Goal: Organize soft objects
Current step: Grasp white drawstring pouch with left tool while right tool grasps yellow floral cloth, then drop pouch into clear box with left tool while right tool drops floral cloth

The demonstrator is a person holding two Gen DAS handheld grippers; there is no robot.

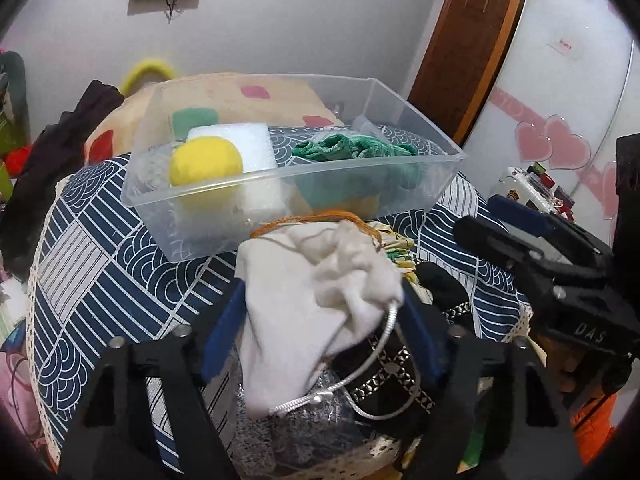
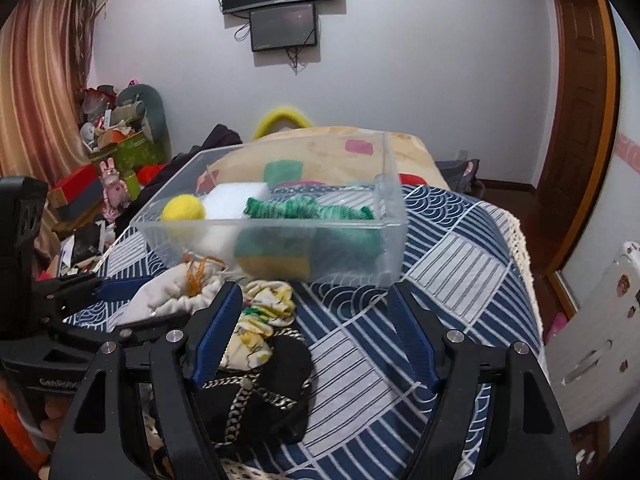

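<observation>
Left tool point(image 1: 324, 312) clamped on white drawstring pouch point(image 1: 320, 292), held just short of the clear bin point(image 1: 416, 200) on the bed. Right tool point(image 2: 312, 332) jaws apart, empty, over the black pouch point(image 2: 276, 384). Lift pouch clear of near rim, watch dangling silver cord point(image 1: 360, 372), drop beside yellow ball point(image 1: 206, 166).

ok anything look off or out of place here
Nothing damaged or spilled. Loose pieces sit outside the clear bin: a black pouch and floral cloth on the bedspread; the left claw holds a white drawstring bag.
</observation>
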